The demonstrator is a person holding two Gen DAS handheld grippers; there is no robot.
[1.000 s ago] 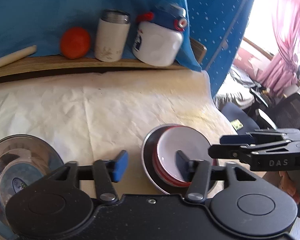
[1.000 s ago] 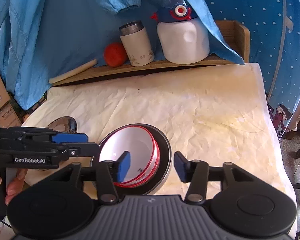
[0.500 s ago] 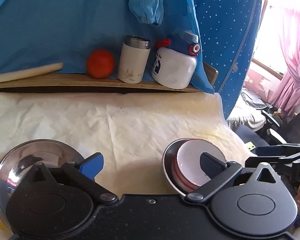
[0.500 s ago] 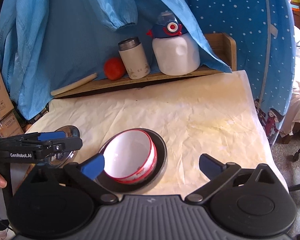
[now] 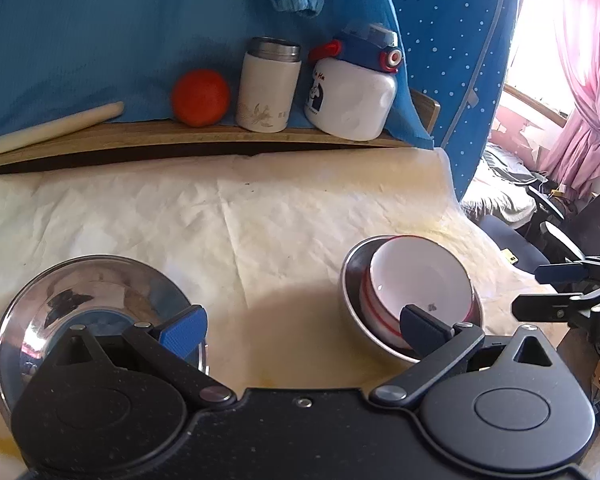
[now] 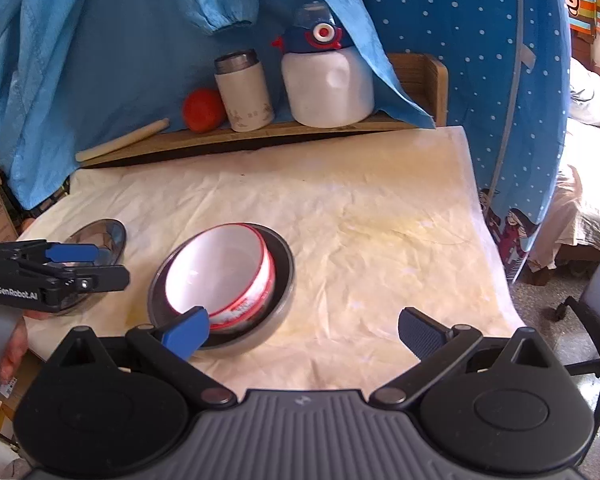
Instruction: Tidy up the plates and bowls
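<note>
Bowls are the subject of inspection: a white plastic bowl with a red rim band (image 5: 420, 286) is seen nested, slightly tilted, inside a shallow dark-lined steel dish (image 5: 350, 280) on the near right of the cream crumpled paper sheet (image 5: 260, 220). In the left wrist view, a separate polished stainless-steel bowl (image 5: 88, 292) is found on the near left, standing empty and apart from the nested pair. The left gripper (image 5: 302, 328) is observed with its jaws spread fully apart and nothing between them; its blue-padded finger overlaps the steel bowl's right rim in the picture, while its dark finger overlaps the white bowl's near edge. Contact cannot be confirmed at either. The steel bowl is judged nearer this hand, lying to its left, so any stacking move would turn on that offset.

In the right wrist view, the nested pair (image 6: 220, 276) is seen to the near left of the right gripper (image 6: 304, 330), whose jaws are likewise wide apart and empty. The left-hand tool is noted further left, in front of the steel bowl (image 6: 100, 236). Surfaces are recorded as smooth and glossy; a slippery grip on the rims is judged likely. On the far wooden shelf (image 6: 260, 132), an orange fruit (image 6: 203, 109), a cream flask (image 6: 244, 90) and a white bottle (image 6: 326, 84) are noted, well apart from the work.
</note>
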